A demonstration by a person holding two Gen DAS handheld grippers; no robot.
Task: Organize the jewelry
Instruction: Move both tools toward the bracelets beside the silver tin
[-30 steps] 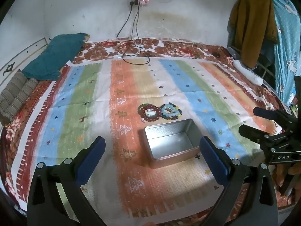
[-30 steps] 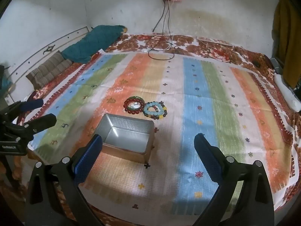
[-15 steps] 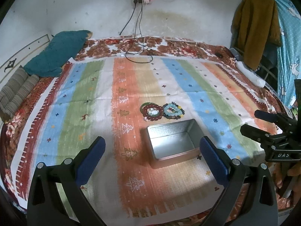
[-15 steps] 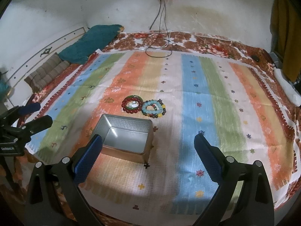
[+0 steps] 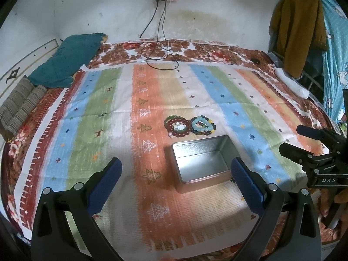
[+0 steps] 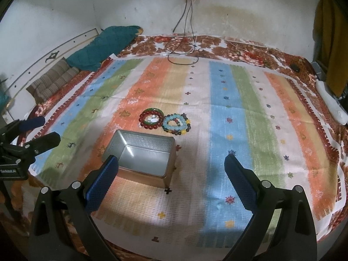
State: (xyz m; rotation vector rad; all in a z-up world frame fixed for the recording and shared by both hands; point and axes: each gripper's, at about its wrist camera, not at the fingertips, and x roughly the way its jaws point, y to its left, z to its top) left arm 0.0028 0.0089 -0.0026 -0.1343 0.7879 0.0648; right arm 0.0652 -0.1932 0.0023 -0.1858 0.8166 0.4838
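An empty open metal tin [image 5: 202,158] [image 6: 143,158] sits on the striped cloth. Just behind it lie two piles of bead bracelets: a red and green pile [image 5: 177,126] [image 6: 151,119] and a light-blue and mixed-colour pile [image 5: 202,125] [image 6: 176,124]. My left gripper [image 5: 174,180] is open and empty, held above the cloth in front of the tin. My right gripper [image 6: 171,178] is open and empty, held to the tin's right front. Each gripper shows in the other's view, the right one [image 5: 311,143] and the left one [image 6: 34,130].
The striped cloth [image 5: 104,113] covers a bed with a floral blanket [image 5: 195,52]. A teal pillow [image 5: 67,63] and striped cushion [image 5: 19,106] lie at the left. Charger cables [image 5: 161,54] hang from a wall socket. Clothes [image 5: 300,28] hang at the right.
Both grippers have moved slightly forward and closer to the bed; the tin and bracelets sit a little lower and larger in view. Nothing on the cloth has moved.
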